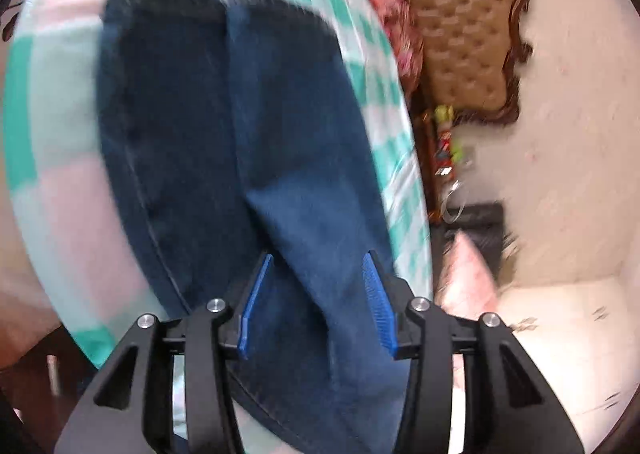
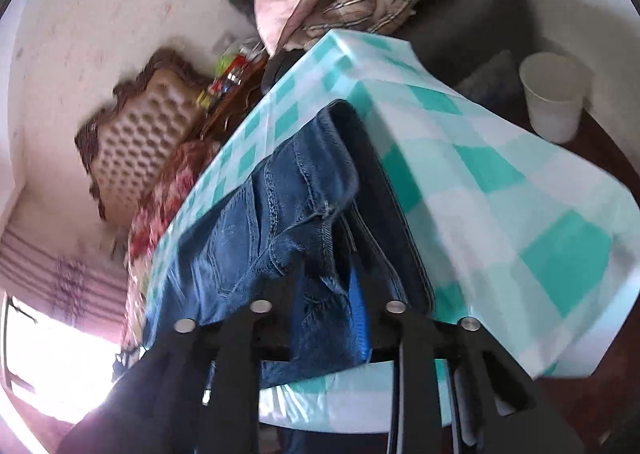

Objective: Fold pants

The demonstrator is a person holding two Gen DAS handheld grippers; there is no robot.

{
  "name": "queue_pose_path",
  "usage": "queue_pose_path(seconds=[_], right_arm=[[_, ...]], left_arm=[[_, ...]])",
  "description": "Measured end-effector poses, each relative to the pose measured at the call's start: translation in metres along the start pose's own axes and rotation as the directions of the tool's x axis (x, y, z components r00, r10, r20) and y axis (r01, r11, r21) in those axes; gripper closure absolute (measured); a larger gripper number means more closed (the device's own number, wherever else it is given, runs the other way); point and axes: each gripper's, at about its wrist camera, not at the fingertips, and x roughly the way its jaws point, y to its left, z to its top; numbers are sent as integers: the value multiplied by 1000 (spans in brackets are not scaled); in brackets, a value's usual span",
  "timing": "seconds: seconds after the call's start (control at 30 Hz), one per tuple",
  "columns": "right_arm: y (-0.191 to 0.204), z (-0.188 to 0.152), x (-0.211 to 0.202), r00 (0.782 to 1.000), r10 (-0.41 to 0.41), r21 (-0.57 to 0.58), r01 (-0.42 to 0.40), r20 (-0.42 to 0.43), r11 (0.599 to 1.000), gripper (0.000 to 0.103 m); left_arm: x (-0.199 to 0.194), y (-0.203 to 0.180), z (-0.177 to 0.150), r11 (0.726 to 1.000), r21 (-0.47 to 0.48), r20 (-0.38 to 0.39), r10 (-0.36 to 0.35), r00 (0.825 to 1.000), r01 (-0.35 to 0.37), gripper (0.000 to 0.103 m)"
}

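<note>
1. Pants (image 1: pixel 224 126) of dark blue denim are seen laid on a teal, white and pink checked cloth (image 1: pixel 48 182); in the left wrist view they stretch straight ahead of the jaws.
2. The left gripper (image 1: pixel 318 306) is held with its jaws spread; a fold of the denim lies between the blue pads (image 1: pixel 256 302), and no pressing of the pads on it is seen.
3. Just left of the left jaws, a darker layer of the pants with a stitched edge is seen running away from the gripper.
4. The right gripper (image 2: pixel 326 308) is seen low over the waist end of the pants; one blue pad (image 2: pixel 360 314) shows on the right, while the other is hidden behind denim.
5. Denim lies between the right jaws, which stand partly apart; whether the cloth is pinched cannot be told.
6. Right of the right jaws, the checked cloth is seen hanging over the table edge.
7. Far ahead and to the right of the right jaws, a white cup (image 2: pixel 554 94) is seen standing.
8. Ahead and to the left of the right jaws, a tufted headboard (image 2: pixel 140 134) is seen against the wall.
</note>
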Motion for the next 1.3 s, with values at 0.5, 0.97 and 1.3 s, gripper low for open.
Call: queue_pose_path(seconds=[0.5, 0.97, 1.3], right_arm=[[8, -27, -26, 989, -106, 248, 77, 104, 966, 19], [35, -5, 38, 993, -109, 209, 98, 41, 973, 87], [18, -8, 19, 989, -142, 177, 145, -26, 974, 92]], left_arm=[[13, 14, 24, 994, -106, -62, 4, 998, -11, 60], [34, 7, 41, 993, -113, -80, 14, 997, -23, 100], [-21, 26, -3, 995, -43, -17, 94, 995, -94, 99]])
